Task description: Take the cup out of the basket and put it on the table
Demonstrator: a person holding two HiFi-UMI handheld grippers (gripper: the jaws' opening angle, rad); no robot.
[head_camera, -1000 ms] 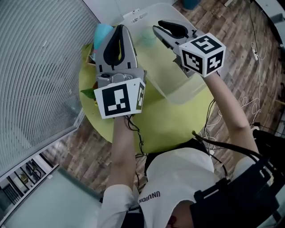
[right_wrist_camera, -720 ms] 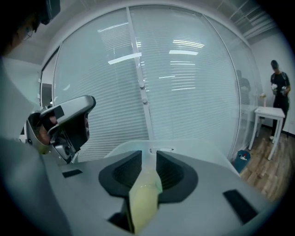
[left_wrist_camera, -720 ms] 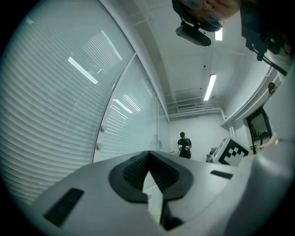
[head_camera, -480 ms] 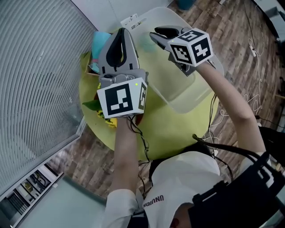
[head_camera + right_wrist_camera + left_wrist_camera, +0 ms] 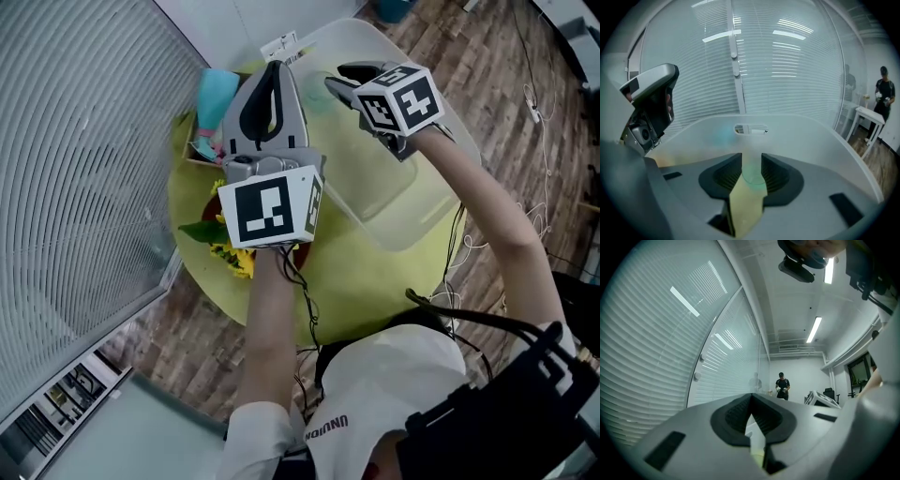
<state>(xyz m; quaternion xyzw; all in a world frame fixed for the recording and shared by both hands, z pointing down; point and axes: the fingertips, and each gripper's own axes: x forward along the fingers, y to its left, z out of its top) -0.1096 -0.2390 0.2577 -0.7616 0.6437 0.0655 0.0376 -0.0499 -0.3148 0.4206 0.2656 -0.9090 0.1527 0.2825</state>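
You work in an office-type test room, glass partition with slatted blinds (image 5: 84, 141) beside you, ceiling strip lights (image 5: 813, 329), wood-plank floor (image 5: 497, 66) with loose cables (image 5: 534, 103), second person (image 5: 782, 386) standing at far end.

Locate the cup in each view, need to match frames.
Head view: cup, a faint green blur at top centre, inside the translucent basket.
Left gripper view: not in it.
Right gripper view: cup, pale green at low centre, inside the basket.
Shared landmark: the slatted blinds, visible in all three views.
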